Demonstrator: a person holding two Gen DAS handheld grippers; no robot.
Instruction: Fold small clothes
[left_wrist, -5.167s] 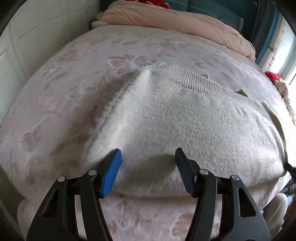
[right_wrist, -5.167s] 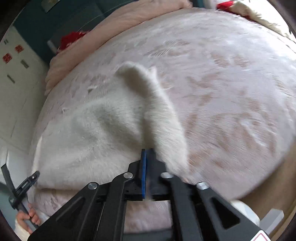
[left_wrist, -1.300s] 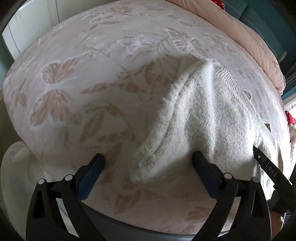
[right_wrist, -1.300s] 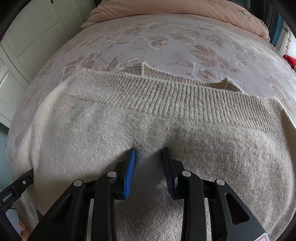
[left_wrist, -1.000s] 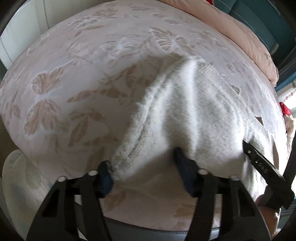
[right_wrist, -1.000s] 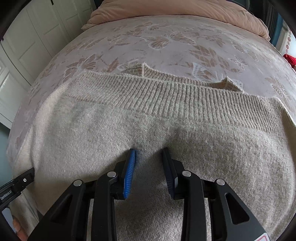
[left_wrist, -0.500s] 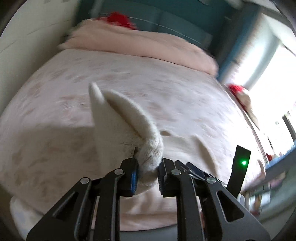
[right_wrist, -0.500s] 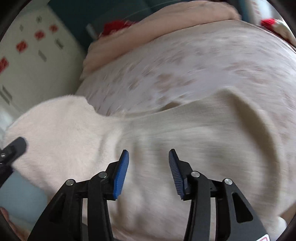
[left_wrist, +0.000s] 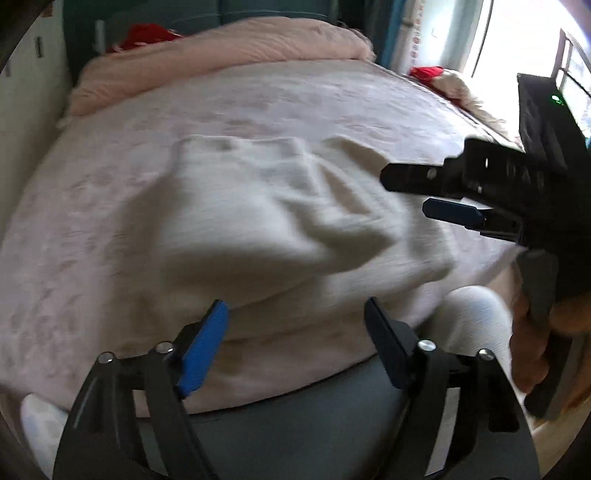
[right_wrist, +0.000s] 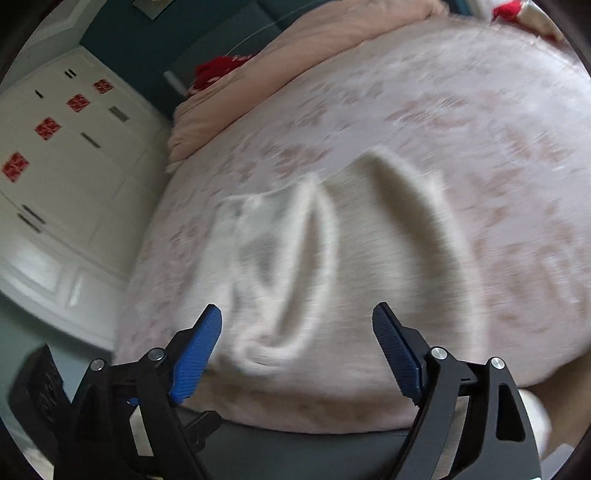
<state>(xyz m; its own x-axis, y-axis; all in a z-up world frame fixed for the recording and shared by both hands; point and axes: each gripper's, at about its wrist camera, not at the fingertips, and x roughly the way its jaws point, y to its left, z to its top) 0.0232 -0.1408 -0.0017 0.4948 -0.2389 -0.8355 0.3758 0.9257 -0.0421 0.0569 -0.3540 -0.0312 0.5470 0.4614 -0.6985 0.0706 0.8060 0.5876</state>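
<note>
A cream knitted sweater (left_wrist: 266, 221) lies rumpled and partly folded on the pink patterned bed (left_wrist: 92, 192), near its front edge. It also shows in the right wrist view (right_wrist: 332, 266), with raised folds. My left gripper (left_wrist: 295, 343) is open and empty, just in front of the sweater's near edge. My right gripper (right_wrist: 297, 350) is open and empty above the sweater's near edge. The right gripper also shows in the left wrist view (left_wrist: 436, 192), hovering over the sweater's right side.
A pink duvet (left_wrist: 221, 48) is bunched at the head of the bed, with red items (left_wrist: 147, 33) behind it. White cupboards (right_wrist: 55, 166) stand left of the bed. A window (left_wrist: 517, 37) is at the right.
My left gripper has let go of the sweater fold it was pinching and opened wide. The sweater has dropped onto the bed. My right gripper has opened wider and pulled back.
</note>
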